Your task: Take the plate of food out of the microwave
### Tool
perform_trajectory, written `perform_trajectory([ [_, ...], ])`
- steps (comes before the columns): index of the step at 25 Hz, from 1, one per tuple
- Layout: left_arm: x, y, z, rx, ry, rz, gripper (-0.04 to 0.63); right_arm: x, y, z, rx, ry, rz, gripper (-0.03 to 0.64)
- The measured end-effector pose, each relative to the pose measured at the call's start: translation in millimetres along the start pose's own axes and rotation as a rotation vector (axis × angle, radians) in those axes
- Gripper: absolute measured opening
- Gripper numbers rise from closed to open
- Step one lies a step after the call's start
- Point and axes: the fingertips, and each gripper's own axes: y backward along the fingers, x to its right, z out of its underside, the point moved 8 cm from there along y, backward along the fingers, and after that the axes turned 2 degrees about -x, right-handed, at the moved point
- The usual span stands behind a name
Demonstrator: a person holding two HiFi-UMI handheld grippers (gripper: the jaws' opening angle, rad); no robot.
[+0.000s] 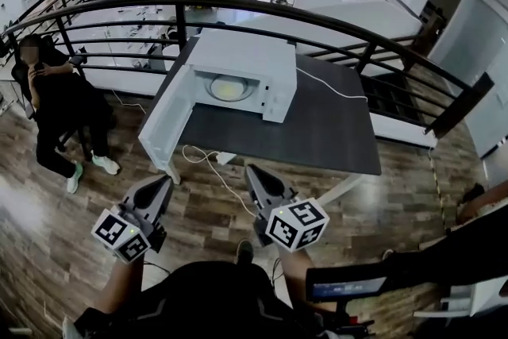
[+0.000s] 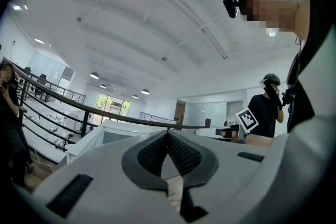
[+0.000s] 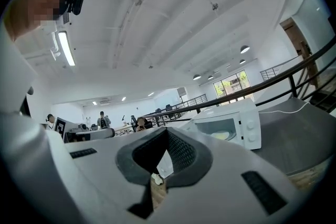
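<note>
The white microwave (image 1: 238, 63) stands on a dark grey table (image 1: 325, 131) with its door (image 1: 163, 123) swung wide open to the left. Inside sits the plate of yellow food (image 1: 228, 89), which also shows in the right gripper view as the plate (image 3: 223, 135) in the microwave (image 3: 236, 126). My left gripper (image 1: 164, 183) and right gripper (image 1: 252, 172) hang side by side in front of the table, well short of it. Both point toward the microwave. The left gripper (image 2: 168, 134) and right gripper (image 3: 167, 131) each have their jaws shut with nothing between them.
A curved black railing (image 1: 317, 20) runs behind the table. A person in black (image 1: 59, 103) sits at the left, beside the open door. A white cable (image 1: 210, 163) trails from the table to the wooden floor. Another person's arm (image 1: 429, 270) reaches in at the lower right.
</note>
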Motion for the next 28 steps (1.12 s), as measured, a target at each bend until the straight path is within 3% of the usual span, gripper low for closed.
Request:
perform_trajectory([
  [6, -16, -41, 10, -0.063, -0.04, -0.078, 0.005, 47, -23, -14, 0.006, -0.014, -0.033, -0.002],
  [11, -19, -80, 0, -0.054, -0.054, -0.134, 0.005, 82, -39, -34, -0.008, -0.026, -0.07, -0.002],
  [18, -18, -129, 4, -0.056, -0.073, -0.157, 0.005, 133, -51, -45, -0.019, -0.036, -0.111, -0.002],
  [28, -11, -155, 16, -0.082, -0.09, -0.194, 0.005, 172, -61, -47, -0.041, -0.054, -0.166, -0.002],
])
